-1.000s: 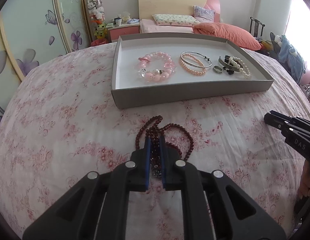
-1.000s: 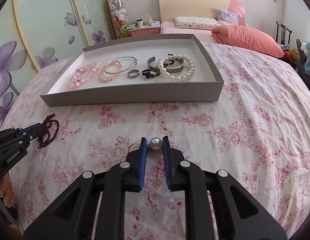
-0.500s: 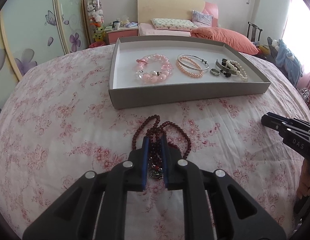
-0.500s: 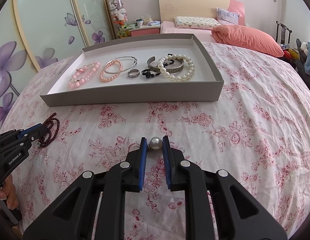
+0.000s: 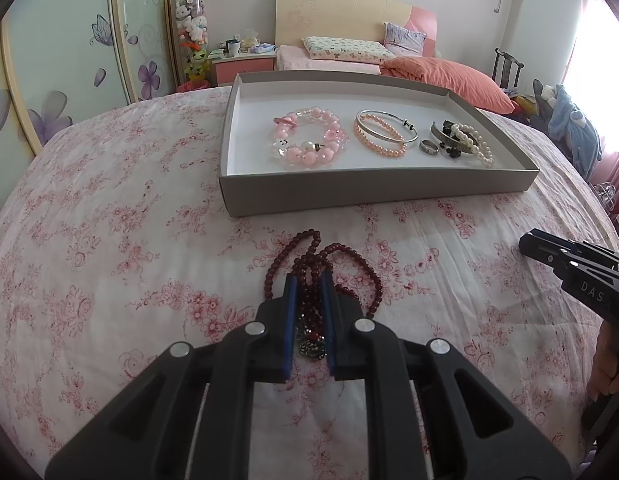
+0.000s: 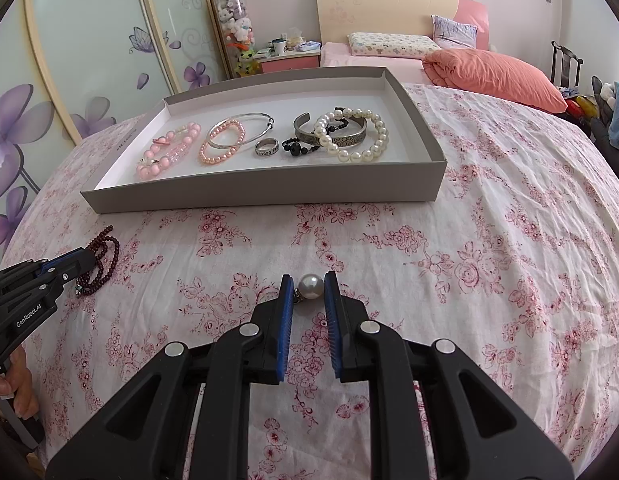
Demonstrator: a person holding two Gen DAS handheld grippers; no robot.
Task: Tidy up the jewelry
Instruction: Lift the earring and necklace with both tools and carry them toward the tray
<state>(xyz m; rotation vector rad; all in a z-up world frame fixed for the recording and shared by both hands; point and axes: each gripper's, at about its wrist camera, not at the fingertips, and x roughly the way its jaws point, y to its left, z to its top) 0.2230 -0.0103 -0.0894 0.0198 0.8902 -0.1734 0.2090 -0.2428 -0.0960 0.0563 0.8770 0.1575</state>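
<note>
A dark red bead necklace (image 5: 337, 258) lies on the floral cloth in front of the grey tray (image 5: 373, 192). My left gripper (image 5: 308, 280) is shut on its strands near the metal pendant (image 5: 311, 346). In the right wrist view my right gripper (image 6: 308, 282) is shut on a single pearl (image 6: 310, 286) just above the cloth, in front of the tray (image 6: 269, 194). The left gripper (image 6: 75, 262) with the necklace (image 6: 103, 258) shows at the left there. The tray holds a pink bead bracelet (image 5: 309, 136), a peach pearl bracelet (image 5: 379, 136), a silver bangle, a ring (image 6: 266, 147), a cuff and a white pearl bracelet (image 6: 357, 136).
The floral cloth (image 6: 489, 260) covers a rounded table that falls away at left and right. A bed with pillows (image 6: 393, 46), a nightstand and sliding wardrobe doors (image 6: 89, 40) stand behind. A chair with clothes (image 5: 569, 128) is at far right.
The left gripper has lifted slightly, drawing the necklace strands up and closer together. The right gripper and its pearl have not moved.
</note>
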